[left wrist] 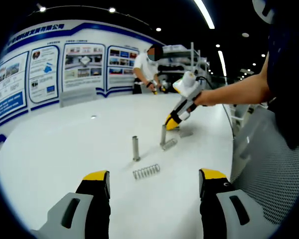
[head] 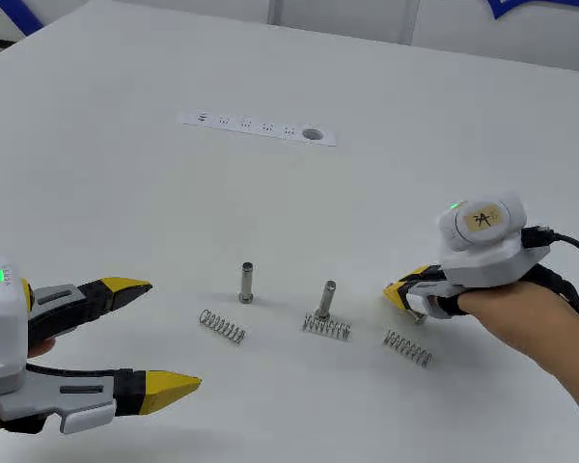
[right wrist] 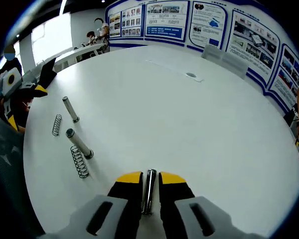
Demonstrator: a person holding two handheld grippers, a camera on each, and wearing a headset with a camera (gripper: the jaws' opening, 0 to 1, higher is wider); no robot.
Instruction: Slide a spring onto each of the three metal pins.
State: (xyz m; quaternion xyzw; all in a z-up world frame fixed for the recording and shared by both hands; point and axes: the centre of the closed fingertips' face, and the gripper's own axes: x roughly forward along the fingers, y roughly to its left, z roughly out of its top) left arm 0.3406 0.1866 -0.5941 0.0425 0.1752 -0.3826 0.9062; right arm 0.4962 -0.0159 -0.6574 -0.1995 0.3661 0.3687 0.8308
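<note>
Left gripper and right gripper were black-jawed, yellow-tipped, white bodies behind jaws, black cable off right's rear.

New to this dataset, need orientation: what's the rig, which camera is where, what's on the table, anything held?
No robot: a person holds a two-jaw gripper in each hand. The head view is from a headset camera looking down at the white table. The two round views come from cameras riding on the grippers. Two metal pins stand upright on the table, and three springs lie nearby. The left gripper is open, holding nothing. The right gripper is shut on a third pin, seen between its jaws in its own view.
</note>
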